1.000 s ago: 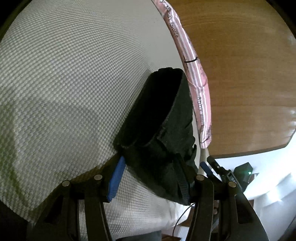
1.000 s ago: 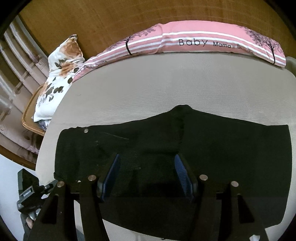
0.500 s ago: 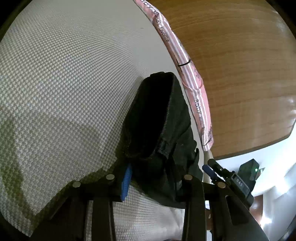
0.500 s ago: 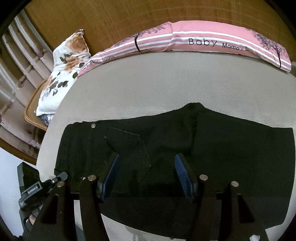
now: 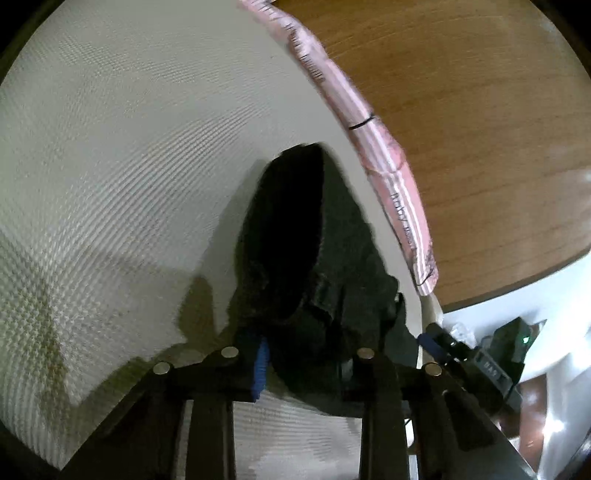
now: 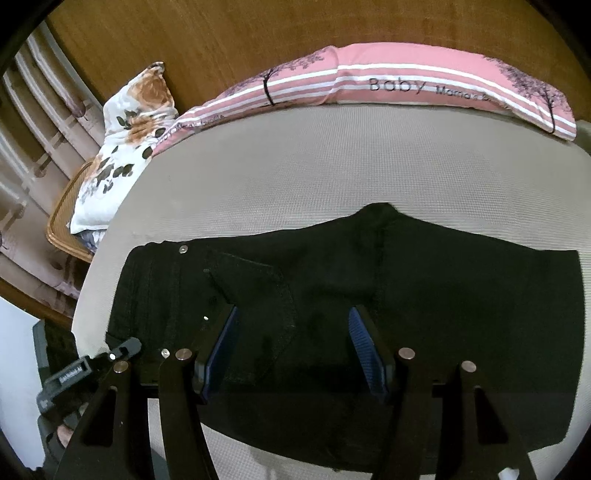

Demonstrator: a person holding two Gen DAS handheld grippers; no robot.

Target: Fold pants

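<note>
Black pants (image 6: 369, 295) lie flat across the pale textured bed (image 6: 332, 177), waistband with its metal button to the left. My right gripper (image 6: 293, 343) hovers open over their middle, blue pads apart and nothing gripped. At the waistband's near corner, my left gripper (image 5: 308, 354) is closing its jaws on bunched black fabric (image 5: 295, 240), which fills the gap. The left blue pad (image 5: 260, 369) touches the cloth; the other pad is hidden behind it. One left finger (image 6: 123, 349) shows at the pants' lower-left corner.
A pink striped bolster (image 6: 406, 81) runs along the wooden headboard (image 6: 258, 33). A floral pillow (image 6: 122, 140) rests on a wicker seat (image 6: 64, 229) beside curtains at the left. The bed's edge falls away near the left gripper.
The left jaws have narrowed around the waistband corner and the gripper has rolled a little. The right gripper's jaws have not changed.
</note>
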